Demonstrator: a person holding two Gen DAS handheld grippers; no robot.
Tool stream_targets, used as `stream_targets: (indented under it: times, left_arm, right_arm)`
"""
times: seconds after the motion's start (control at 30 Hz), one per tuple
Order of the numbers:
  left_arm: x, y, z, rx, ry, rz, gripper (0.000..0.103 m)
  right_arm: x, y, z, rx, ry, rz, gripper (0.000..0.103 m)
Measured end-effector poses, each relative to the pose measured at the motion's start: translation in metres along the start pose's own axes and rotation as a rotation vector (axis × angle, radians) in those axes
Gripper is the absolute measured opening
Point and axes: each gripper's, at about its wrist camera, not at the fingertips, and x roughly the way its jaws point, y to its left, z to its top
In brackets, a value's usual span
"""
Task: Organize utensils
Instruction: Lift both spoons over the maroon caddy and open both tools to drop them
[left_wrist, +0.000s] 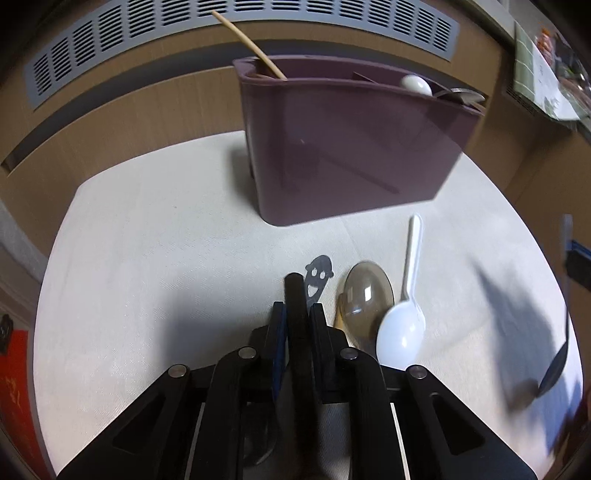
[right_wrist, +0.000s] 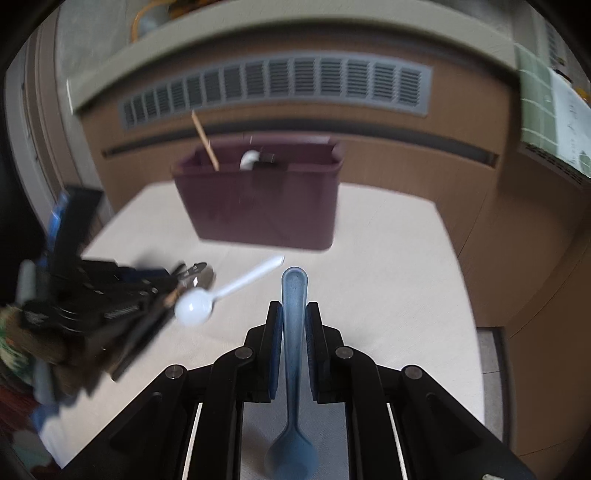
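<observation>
- Farthest left ahead of our left gripper (left_wrist: 297, 314), a thin wooden stick (left_wrist: 247, 44) leans out of the left end of the dark plum plastic utensil caddy (left_wrist: 351, 147); we count it as put away.
- Our left gripper is clamped on a black-handled utensil (left_wrist: 295, 306); its working end runs back under the fingers and is hidden, so we cannot tell what kind it is. It is picked up but not yet in the caddy, which stands straight ahead, well apart from the fingertips.
- Just right of those fingertips, on the pale cloth-covered table (left_wrist: 147, 277), lies a flat metal handle end cut with a smiling face (left_wrist: 318, 277). We judge it is unsorted.
- Next to the right is a translucent brown spoon bowl (left_wrist: 367, 299), then, touching it, a white plastic spoon (left_wrist: 402, 325) with its handle pointing toward the caddy. Both remain to be collected.
- In the right-hand compartments of the caddy a white rounded utensil head (left_wrist: 416, 85) and a metal one (left_wrist: 465, 96) poke above the rim, already filed.
- Our right gripper (right_wrist: 293, 314) is closed on the handle of a translucent blue plastic spoon (right_wrist: 293, 332), bowl hanging toward the camera, handle tip pointing at the caddy ahead.
- Our estimate: roughly halfway, with three pieces stowed, two in hand and three on the table.
</observation>
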Motion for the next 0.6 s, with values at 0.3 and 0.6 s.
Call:
stream_targets:
  times: [0.3,0.6]
  left_arm:
    - [-0.084,0.014,-0.013,-0.139,-0.215,-0.140,0.012]
    - [-0.138,0.021,-0.026,-0.201,-0.346,-0.159,0.012]
  right_arm:
    - [-0.032,-0.005,0.005,0.007,-0.078,-0.002,0.010]
    - [-0.048,0.001,0.009,0.008,-0.130,-0.004,0.010]
